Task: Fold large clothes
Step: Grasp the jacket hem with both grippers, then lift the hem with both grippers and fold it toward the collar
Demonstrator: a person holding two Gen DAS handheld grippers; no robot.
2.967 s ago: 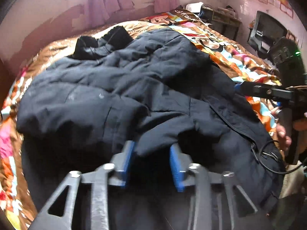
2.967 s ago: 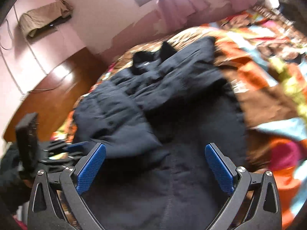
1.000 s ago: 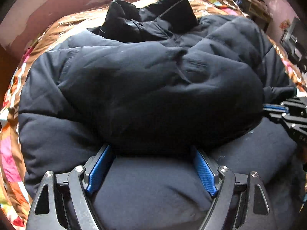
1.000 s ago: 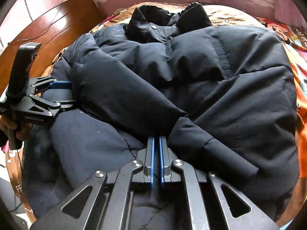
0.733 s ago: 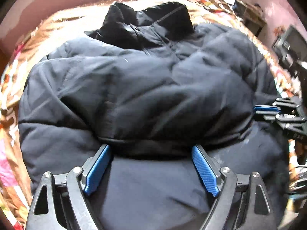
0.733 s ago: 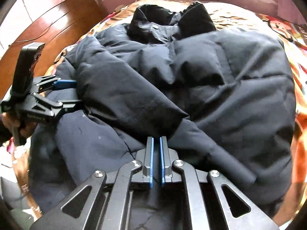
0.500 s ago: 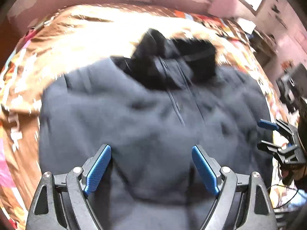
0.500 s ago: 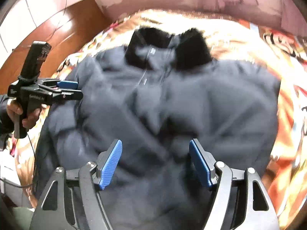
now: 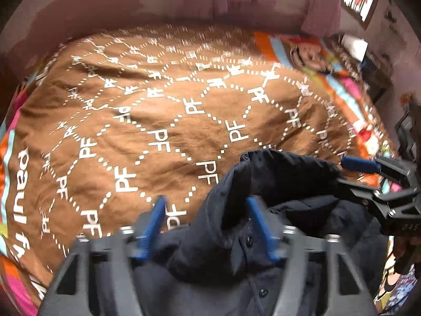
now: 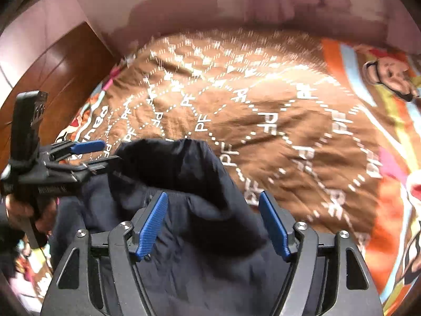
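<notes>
Presently: dark navy padded jacket (image 10: 200, 237), collar (image 9: 284, 168) uppermost, bunched at the near edge of a brown "PF"-patterned bedspread (image 9: 158, 121). Step in hand, by judgement: securing the collar end; best taken evenly at both shoulders, keeping the bulk squared. Left gripper (image 9: 208, 226): jaws parted, collar fabric lying between and over the right pad, not pinched. Right gripper (image 10: 215, 226): jaws wide apart, straddling a fold, nothing clamped.

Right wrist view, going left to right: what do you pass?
wooden panel → left gripper → dark jacket collar → brown PF-patterned bedspread → cartoon face print
</notes>
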